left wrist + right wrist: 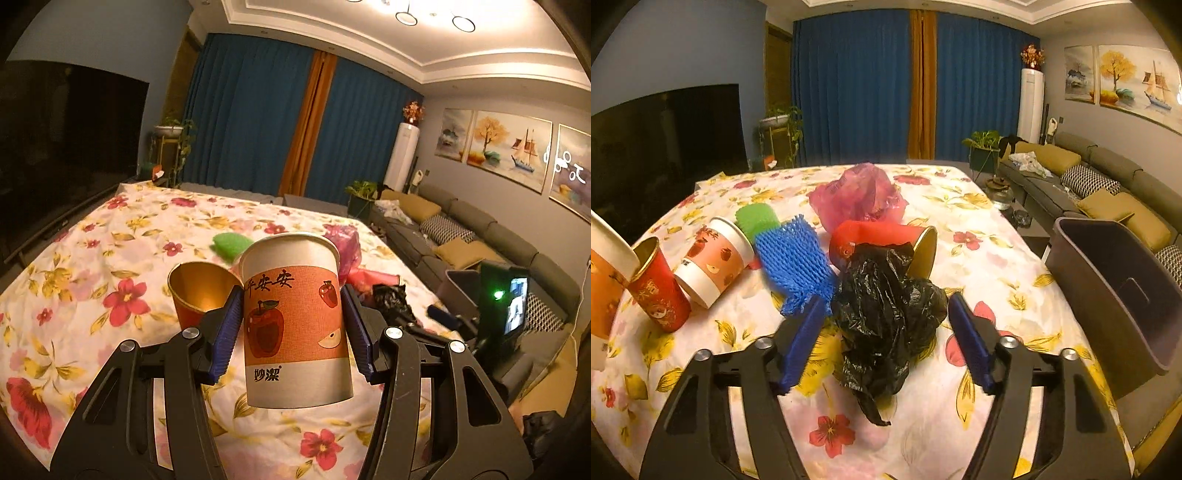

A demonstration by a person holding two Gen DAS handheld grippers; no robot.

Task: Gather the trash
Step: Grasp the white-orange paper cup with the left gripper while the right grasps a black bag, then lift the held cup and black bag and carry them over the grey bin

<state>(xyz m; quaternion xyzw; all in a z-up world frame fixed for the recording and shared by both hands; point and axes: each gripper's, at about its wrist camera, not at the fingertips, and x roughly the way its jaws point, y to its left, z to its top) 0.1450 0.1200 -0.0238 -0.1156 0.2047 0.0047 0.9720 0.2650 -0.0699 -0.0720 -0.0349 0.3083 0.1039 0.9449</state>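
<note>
Between R gripper (886,343) fingers, black bag (886,317) lies crumpled on tablecloth (997,258), jaws apart w/ pads not yet pressing it; bin (1115,291) sits off to its right. L gripper (291,332) clamps apple cup (295,325), upright, lifted clear.

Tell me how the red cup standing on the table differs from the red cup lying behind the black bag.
The standing red cup is upright, mouth up; the lying red cup is on its side, mouth facing right. The standing one is fully visible beside an apple-print cup; the lying one is partly hidden by the black bag. Both are red with gold interiors.
</note>
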